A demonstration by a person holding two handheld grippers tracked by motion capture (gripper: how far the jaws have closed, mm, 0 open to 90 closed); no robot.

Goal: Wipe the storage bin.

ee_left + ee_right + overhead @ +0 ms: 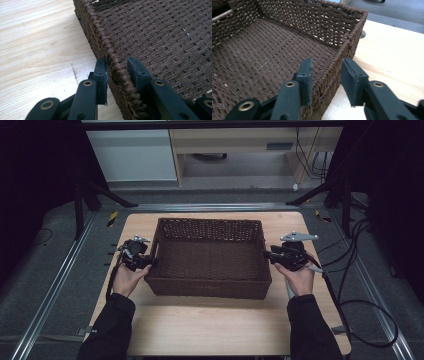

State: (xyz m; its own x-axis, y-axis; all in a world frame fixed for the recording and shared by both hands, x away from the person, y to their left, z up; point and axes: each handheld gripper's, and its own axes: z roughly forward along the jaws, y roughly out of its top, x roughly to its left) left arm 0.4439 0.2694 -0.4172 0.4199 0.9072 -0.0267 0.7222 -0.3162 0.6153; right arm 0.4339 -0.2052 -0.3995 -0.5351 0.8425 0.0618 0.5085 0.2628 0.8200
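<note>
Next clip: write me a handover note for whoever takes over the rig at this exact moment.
Left gripper: jaws astride the left rim of the wicker basket, closing on it; one pad still a hair off.
Right gripper: jaws astride the right rim, gaps on both sides, no grip yet.
Basket: sits on the wooden table, nothing inside.
Done: both grippers placed on opposite rims.
Left: probably close both jaws firmly, then lift or shift the basket with both hands together.
</note>
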